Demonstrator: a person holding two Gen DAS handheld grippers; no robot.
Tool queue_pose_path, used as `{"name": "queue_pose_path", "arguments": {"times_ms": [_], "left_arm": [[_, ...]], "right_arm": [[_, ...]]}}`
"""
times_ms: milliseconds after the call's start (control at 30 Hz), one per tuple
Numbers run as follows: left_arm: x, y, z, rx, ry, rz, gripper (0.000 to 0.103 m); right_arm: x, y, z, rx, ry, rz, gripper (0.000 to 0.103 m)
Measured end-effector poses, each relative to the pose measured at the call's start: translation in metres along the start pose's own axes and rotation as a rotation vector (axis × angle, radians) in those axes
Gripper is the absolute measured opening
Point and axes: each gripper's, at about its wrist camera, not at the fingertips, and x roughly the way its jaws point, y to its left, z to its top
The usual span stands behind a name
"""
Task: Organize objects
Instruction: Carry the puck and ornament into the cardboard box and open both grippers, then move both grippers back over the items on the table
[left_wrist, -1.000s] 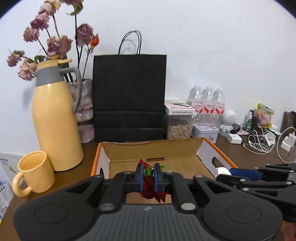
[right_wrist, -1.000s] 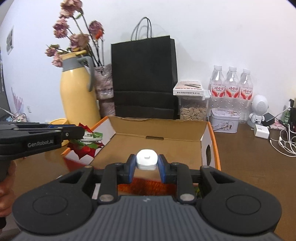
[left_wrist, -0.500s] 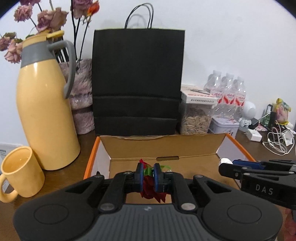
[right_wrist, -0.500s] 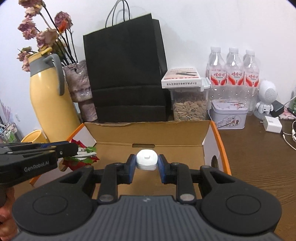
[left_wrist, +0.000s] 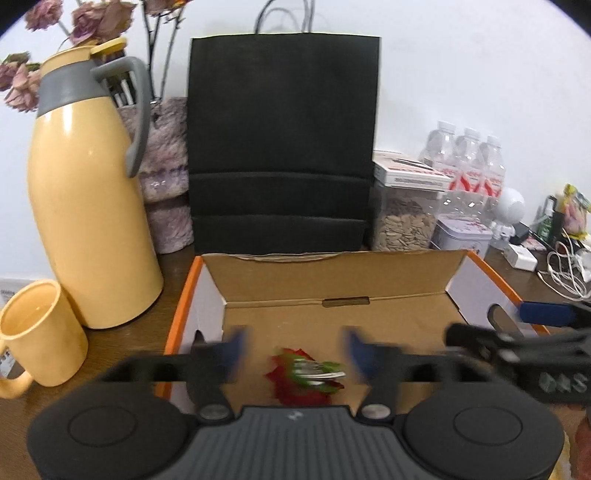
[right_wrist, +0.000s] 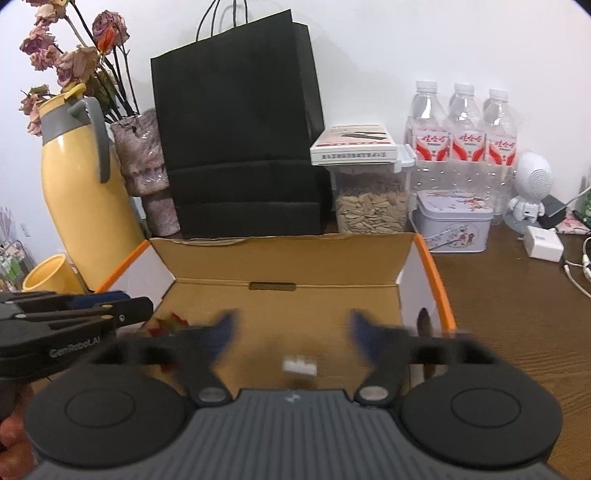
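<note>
Both my grippers are letting go over the box (left_wrist: 332, 273). A second ago my left gripper (left_wrist: 293, 350) was clamped on the red flower (left_wrist: 303, 376) and my right gripper (right_wrist: 291, 334) on the white piece (right_wrist: 300, 365); now both sets of jaws are opening, blurred and wide apart, nothing pressed between them. The flower lies free between and just below my left fingers, inside the box. The white piece, smeared, sits loose below my right gripper, also within the box walls; I can't tell if it has landed yet. I judge both items as delivered. Both hands point forward and slightly down over the near edge, side by side, my left gripper showing just left of my right.
</note>
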Motion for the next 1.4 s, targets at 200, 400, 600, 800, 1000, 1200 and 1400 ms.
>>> {"name": "queue_pose_path", "arguments": {"times_ms": [200,400,600,800,1000,1200,1400], "left_arm": [[0.0,0.004,0.001,-0.017,-0.007,0.027,0.098],[-0.008,0.001,0.002,-0.012,-0.028,0.023,0.099],[-0.028,-0.001,0.004,-0.013,-0.045,0.032,0.099],[-0.06,-0.003,-0.006,-0.002,-0.05,0.038,0.099],[-0.101,-0.001,-0.022,0.002,-0.058,0.04,0.1],[-0.14,0.006,-0.043,-0.002,-0.059,0.054,0.1],[-0.174,0.014,-0.066,-0.011,-0.061,0.065,0.103]], "right_arm": [[0.0,-0.005,-0.001,0.015,0.011,-0.008,0.103],[-0.006,-0.003,-0.001,0.005,-0.009,-0.01,0.103],[-0.022,0.001,-0.002,-0.008,-0.023,-0.023,0.103],[-0.054,0.007,-0.009,-0.014,-0.034,-0.027,0.103],[-0.096,0.014,-0.022,-0.019,-0.049,-0.031,0.103],[-0.136,0.021,-0.039,-0.016,-0.059,-0.035,0.103],[-0.17,0.027,-0.06,-0.016,-0.059,-0.032,0.103]]}}
